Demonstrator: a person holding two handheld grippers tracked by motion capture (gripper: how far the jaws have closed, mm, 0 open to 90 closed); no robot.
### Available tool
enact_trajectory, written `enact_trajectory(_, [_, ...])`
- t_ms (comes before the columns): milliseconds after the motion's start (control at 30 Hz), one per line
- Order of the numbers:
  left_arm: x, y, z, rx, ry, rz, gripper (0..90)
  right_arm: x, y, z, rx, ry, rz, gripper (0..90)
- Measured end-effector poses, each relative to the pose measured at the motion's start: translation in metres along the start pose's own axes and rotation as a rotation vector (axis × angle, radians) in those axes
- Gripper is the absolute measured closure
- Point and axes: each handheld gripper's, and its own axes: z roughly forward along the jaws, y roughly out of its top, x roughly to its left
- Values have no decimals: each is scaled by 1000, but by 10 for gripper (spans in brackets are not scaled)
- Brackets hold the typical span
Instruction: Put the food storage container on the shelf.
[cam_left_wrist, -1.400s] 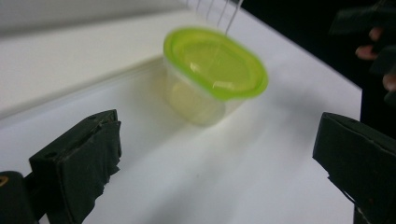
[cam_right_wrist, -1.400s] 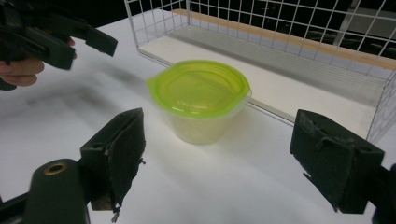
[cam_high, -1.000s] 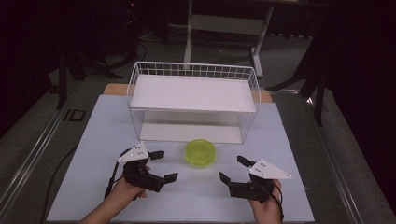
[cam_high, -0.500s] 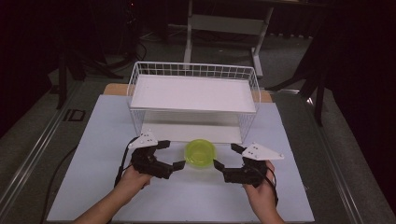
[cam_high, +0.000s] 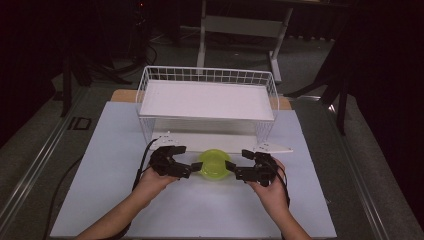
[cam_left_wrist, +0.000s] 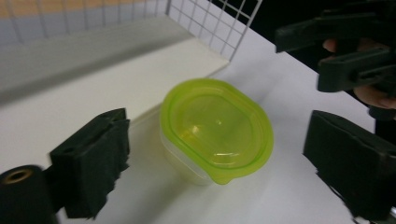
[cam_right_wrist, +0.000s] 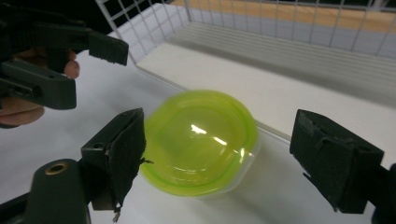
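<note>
Lab: white-covered table (cam_high: 100, 165), dark surrounds, metal stand (cam_high: 240, 30) behind (test setup).

Open tongs (cam_left_wrist: 219, 172) flank green-lidded container (cam_left_wrist: 215, 128); jaws just closing.

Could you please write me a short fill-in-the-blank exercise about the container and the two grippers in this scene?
1. The lid of the container is ____ in colour.
2. The container stands in front of a white wire ____.
3. The left gripper and right gripper flank the container with their fingers ____.

Missing words: green; basket; open
</note>
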Motion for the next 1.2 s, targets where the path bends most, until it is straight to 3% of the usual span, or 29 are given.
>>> enact_trajectory(133, [5,-5,12,38,8,-26,120,-7,-1,8,15,-3,17,241])
enact_trajectory(200, [7,-8,17,46,33,-32,140,-10,-2,15,27,-12,24,274])
enact_trajectory(300, [10,-11,23,54,32,-73,156,-13,-3,22,41,-16,30,276])
enact_trajectory(467, [12,-13,32,99,54,-95,164,-19,-8,29,62,-29,55,320])
enact_trajectory(533, [12,-15,37,121,67,-122,234,-22,-12,33,78,-32,77,360])
enact_trajectory(600, [12,-16,38,131,71,-125,236,-23,-14,33,87,-35,79,390])
enact_trajectory(667, [14,-19,40,135,63,-151,276,-23,-16,34,103,-39,81,416])
enact_trajectory(700, [15,-20,40,131,60,-154,363,-23,-17,36,118,-36,80,425])
enact_trajectory(767, [15,-21,39,120,58,-158,378,-23,-17,37,121,-37,81,428])
enact_trajectory(800, [15,-21,39,115,47,-167,449,-23,-18,38,125,-17,97,432])
enact_trajectory(900, [15,-20,38,115,34,-174,521,-22,-19,40,143,-13,96,456])
enact_trajectory(1067, [15,-19,40,130,-8,-194,548,-24,-22,39,152,-10,120,507])
enact_trajectory(1100, [13,-18,40,130,-9,-186,588,-26,-23,38,155,0,140,514])
enact_trajectory(1200, [12,-17,40,137,-7,-184,592,-28,-24,39,154,16,162,525])
